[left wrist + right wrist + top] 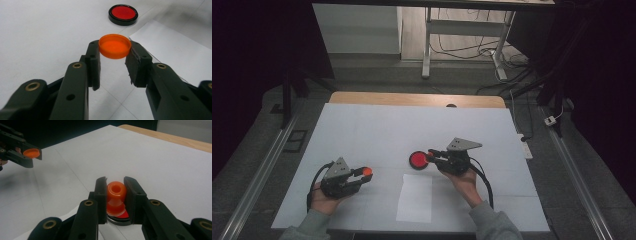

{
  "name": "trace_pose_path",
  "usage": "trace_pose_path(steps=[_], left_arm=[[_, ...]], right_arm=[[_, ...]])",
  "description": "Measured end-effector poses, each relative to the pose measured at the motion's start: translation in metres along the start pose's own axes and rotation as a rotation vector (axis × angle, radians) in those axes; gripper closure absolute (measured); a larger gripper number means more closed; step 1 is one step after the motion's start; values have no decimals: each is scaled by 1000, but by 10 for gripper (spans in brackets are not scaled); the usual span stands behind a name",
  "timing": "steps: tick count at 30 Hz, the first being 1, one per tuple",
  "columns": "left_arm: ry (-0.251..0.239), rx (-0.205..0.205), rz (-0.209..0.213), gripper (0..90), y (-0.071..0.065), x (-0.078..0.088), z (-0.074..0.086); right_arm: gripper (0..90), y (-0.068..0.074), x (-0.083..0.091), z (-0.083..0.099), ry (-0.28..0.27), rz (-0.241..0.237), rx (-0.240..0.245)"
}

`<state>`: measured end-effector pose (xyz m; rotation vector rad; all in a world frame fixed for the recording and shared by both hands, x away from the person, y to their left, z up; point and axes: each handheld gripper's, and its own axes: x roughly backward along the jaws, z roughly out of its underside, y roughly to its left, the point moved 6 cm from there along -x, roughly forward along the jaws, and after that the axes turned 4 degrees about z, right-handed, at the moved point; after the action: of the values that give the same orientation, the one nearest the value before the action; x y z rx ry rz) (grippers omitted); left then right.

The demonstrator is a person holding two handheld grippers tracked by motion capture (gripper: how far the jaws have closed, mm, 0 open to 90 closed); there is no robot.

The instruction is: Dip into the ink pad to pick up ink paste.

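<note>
Left gripper (115, 58) pinches the orange cap (115, 46) by its rim near the table's (362, 130) front edge; right gripper (115, 200) squeezes the small orange bottle (116, 195) mid-table. Both look light, slick plastic.

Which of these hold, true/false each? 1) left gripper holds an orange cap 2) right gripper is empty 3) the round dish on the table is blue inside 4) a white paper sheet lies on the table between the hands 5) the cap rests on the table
1) True. The left gripper is shut on the orange cap, one pad on each side of its rim.
2) False. The right gripper is shut on a small orange bottle with an open neck.
3) False. The round dish is red inside with a black rim.
4) True. The paper sheet lies on the table near its front edge, between the two hands.
5) False. The cap is held above the surface.
</note>
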<state>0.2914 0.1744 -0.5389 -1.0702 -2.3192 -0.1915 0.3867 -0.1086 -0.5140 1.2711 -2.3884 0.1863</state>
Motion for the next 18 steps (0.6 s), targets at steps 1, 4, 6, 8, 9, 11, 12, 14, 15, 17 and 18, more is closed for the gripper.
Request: trace_pose_path(steps=[1,4,6,8,9,11,12,14,15,17,18], left_arm=[[0,0,0,648,0,0,0],[-1,1,-2,648,0,0,0],[0,0,-1,648,1,0,0],[-1,0,-1,648,1,0,0],[-1,-1,-1,648,1,0,0],[0,-1,-2,647,0,0,0],[0,-1,-1,648,0,0,0],[0,-1,-1,648,0,0,0],[1,-1,-1,648,0,0,0],[-1,-2,-2,648,0,1,0],[-2,-1,-3,648,0,1,0]], right_arm=[[725,0,0,0,1,0,1],[724,2,0,2,4,-2,2],[725,3,0,2,6,-5,5],[724,4,1,3,7,-7,7],[725,5,1,3,10,-9,9],[724,6,2,4,12,-10,12],[725,6,2,4,10,-11,12],[725,7,4,5,11,-11,14],[724,8,4,5,10,-12,13],[724,9,6,4,8,-17,14],[724,10,6,4,5,-17,15]])
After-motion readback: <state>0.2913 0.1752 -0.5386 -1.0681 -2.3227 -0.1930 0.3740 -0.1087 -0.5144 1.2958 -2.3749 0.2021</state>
